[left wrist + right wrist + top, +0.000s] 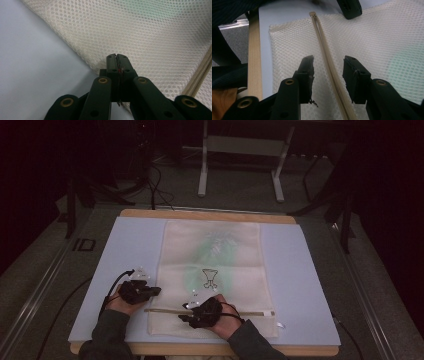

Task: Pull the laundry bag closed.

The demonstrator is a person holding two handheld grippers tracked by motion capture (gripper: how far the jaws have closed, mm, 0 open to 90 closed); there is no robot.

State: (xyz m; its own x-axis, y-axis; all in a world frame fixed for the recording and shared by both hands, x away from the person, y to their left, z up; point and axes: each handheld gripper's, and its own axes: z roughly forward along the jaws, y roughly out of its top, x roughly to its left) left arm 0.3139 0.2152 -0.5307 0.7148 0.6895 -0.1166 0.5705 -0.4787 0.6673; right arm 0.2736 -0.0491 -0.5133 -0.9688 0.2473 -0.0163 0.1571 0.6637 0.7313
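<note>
The left gripper (154, 290) is clamped shut on the left edge of the mesh bag (215, 270), which lies flat in the middle of the surface (300, 280). Further right, the right gripper (328, 72) hangs open, straddling the bag's zipper (329, 67) near its closed end without touching it.

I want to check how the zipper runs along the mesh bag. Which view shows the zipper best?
The right gripper view: the zipper runs up between the open jaws of the right gripper to its end. The high view shows it as a thin line across the mesh bag; the left gripper view catches a short stretch at the edge.
</note>
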